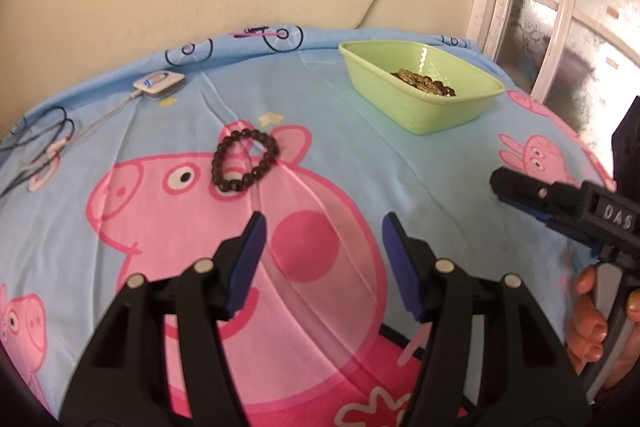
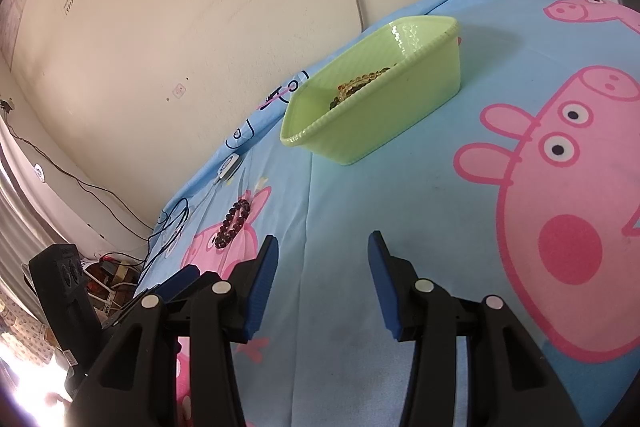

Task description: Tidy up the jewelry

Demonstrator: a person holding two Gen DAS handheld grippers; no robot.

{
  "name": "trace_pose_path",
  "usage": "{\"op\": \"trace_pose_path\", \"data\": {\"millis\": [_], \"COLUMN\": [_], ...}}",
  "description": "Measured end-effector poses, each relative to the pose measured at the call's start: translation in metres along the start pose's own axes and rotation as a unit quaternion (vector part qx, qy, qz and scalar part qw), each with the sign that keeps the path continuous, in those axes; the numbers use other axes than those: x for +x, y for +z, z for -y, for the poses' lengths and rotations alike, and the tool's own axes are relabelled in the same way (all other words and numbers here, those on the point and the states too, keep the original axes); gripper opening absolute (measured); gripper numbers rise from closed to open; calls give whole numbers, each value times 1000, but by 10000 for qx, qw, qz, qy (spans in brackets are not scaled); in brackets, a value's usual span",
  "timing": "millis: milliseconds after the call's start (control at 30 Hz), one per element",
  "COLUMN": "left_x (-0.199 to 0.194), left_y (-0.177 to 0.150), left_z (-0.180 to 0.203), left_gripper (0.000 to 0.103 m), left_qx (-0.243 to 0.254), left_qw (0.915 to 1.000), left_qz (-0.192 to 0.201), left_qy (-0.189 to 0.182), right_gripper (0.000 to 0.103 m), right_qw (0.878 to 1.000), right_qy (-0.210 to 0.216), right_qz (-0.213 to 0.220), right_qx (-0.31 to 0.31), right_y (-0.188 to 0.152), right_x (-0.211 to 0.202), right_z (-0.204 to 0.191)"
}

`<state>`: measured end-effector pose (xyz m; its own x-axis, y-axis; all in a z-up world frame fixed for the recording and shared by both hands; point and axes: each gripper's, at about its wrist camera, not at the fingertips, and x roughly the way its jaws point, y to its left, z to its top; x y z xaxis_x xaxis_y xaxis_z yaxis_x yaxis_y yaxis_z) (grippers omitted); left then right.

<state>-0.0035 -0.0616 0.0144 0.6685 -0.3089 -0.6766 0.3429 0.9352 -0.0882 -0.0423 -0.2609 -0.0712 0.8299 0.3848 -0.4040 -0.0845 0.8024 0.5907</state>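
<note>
Green tray (image 1: 420, 99): bracelets inside. Dark bracelet (image 1: 244, 163) well left of tray. Left gripper (image 1: 324, 227), right gripper (image 2: 323, 247): both released, empty.

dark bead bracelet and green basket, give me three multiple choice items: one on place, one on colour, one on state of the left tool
1. Where does the dark bead bracelet lie?
A. in the green basket
B. on the blue sheet
C. between the tool's pads

2. What colour are the beads already in the green basket?
A. amber and brown
B. white
C. bright blue

3. How is the left tool?
A. shut on the bracelet
B. shut on nothing
C. open, holding nothing

Key: 1 B, it rests on the blue sheet over the pig print, apart from the basket. 2 A, the yellowish-brown beads show inside. 3 C, the pads stand apart with only sheet between.
</note>
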Motion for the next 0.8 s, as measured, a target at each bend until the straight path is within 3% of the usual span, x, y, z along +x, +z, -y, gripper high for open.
{"op": "trace_pose_path", "data": {"millis": [133, 333, 500, 633, 733, 800], "left_x": [-15, -34, -18, 22, 43, 55], "left_y": [-1, 9, 35, 50, 54, 55], "left_z": [-40, -126, -120, -100, -95, -95], "left_gripper": [58, 58, 58, 56, 48, 37], "left_qx": [-479, -1312, -1018, -631, -464, -400], "left_qw": [9979, 9912, 9941, 9959, 9958, 9947], "left_qz": [-24, -65, -173, -536, -746, -926], "left_qy": [-431, -190, -339, -363, -268, -185], "right_gripper": [25, 25, 24, 12, 4, 4], "right_qw": [9985, 9838, 9678, 9547, 9468, 9417], "right_qy": [-20, 42, 184, 62, -132, -120], "right_qz": [-399, -1070, -1477, -1507, -1691, -1805], "right_qx": [-362, -1435, -2032, -2565, -2735, -2837], "right_y": [-1, 6, 25, 39, 49, 50], "right_x": [10, 40, 94, 135, 164, 176], "right_z": [-12, -53, -93, -120, -124, -127]}}
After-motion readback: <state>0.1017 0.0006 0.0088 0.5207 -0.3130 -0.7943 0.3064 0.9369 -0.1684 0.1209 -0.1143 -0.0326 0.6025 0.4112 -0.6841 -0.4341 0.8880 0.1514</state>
